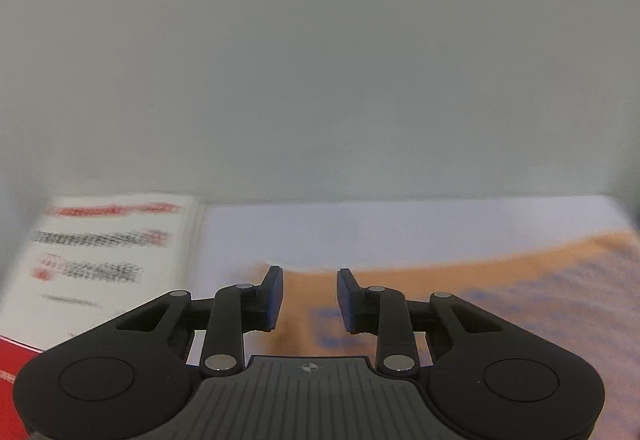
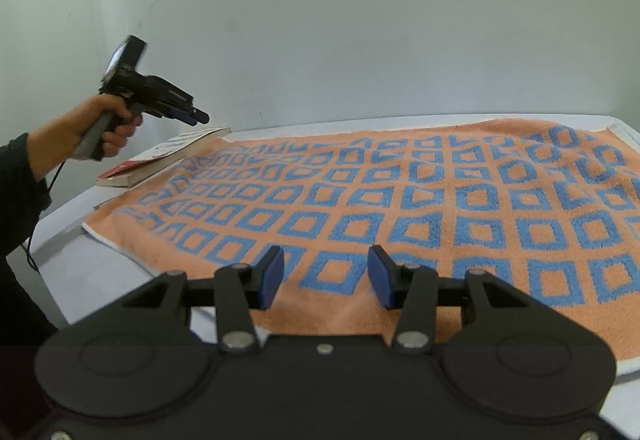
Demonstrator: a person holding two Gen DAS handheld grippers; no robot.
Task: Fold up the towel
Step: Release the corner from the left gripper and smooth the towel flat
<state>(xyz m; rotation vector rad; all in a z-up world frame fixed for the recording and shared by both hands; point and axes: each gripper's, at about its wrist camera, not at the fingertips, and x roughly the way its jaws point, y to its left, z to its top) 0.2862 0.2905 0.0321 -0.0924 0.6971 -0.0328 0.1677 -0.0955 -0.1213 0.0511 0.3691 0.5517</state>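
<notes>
An orange towel (image 2: pixel 400 200) with blue square outlines lies spread flat on a white table (image 2: pixel 80 272). My right gripper (image 2: pixel 326 278) is open and empty, low over the towel's near edge. My left gripper (image 1: pixel 310 300) is open and empty, above the towel's far left corner (image 1: pixel 400 280); its view is blurred. In the right wrist view the left gripper (image 2: pixel 198 117) is held in a hand, up in the air above the book at the towel's far left corner.
A white and red book (image 2: pixel 160 160) lies at the table's far left, touching the towel's corner; it also shows in the left wrist view (image 1: pixel 100 260). A pale wall (image 2: pixel 360 20) stands right behind the table. The table's left edge drops off near the person's arm (image 2: pixel 24 168).
</notes>
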